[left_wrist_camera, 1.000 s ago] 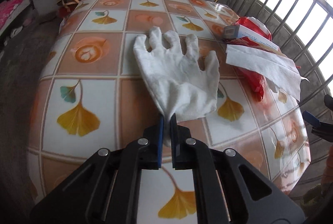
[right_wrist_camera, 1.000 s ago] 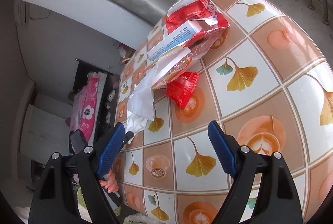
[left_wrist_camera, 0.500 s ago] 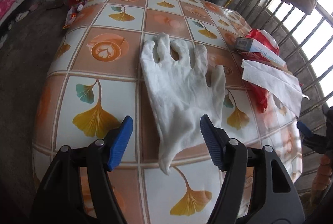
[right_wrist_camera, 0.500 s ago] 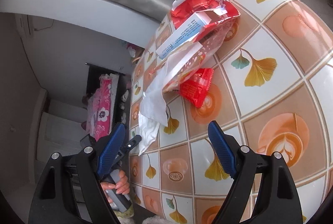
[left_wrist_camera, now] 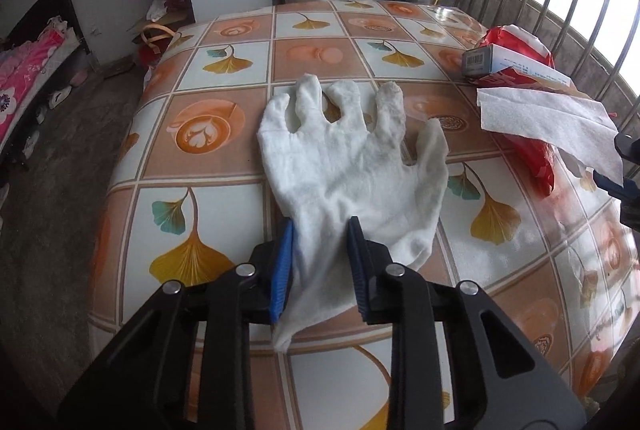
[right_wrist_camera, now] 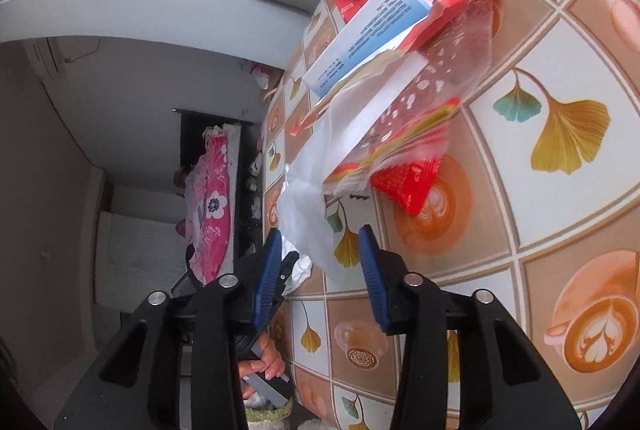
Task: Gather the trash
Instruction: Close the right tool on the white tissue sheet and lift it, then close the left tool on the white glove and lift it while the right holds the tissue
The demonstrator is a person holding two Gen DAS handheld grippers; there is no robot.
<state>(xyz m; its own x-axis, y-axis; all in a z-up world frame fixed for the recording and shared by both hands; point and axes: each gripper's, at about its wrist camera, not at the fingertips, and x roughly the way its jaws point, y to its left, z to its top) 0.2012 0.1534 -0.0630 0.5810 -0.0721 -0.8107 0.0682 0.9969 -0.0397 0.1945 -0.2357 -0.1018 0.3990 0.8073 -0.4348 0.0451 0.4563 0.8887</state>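
The white glove (left_wrist_camera: 352,174) lies flat on the counter (left_wrist_camera: 208,150), fingers spread away from the camera, its cuff end drawn back between the jaws of the left gripper (left_wrist_camera: 320,262). A second ago that cuff was pinched tight; it was then let go as the jaws swung wide, and now they are closing on it again, higher up the cuff. The pads flank the cloth closely, but a firm press cannot yet be made out. A re-grip is judged to be under way, so the glove is not yet collected.

Further right, the white tissue (right_wrist_camera: 308,214) hangs off the pile of red wrappers (right_wrist_camera: 404,186) and a blue-and-white box (right_wrist_camera: 372,38). The right gripper (right_wrist_camera: 318,270) has been brought closer since a second ago, and its formerly wide jaws are closing with the tissue's lower edge between them, not yet clamped.
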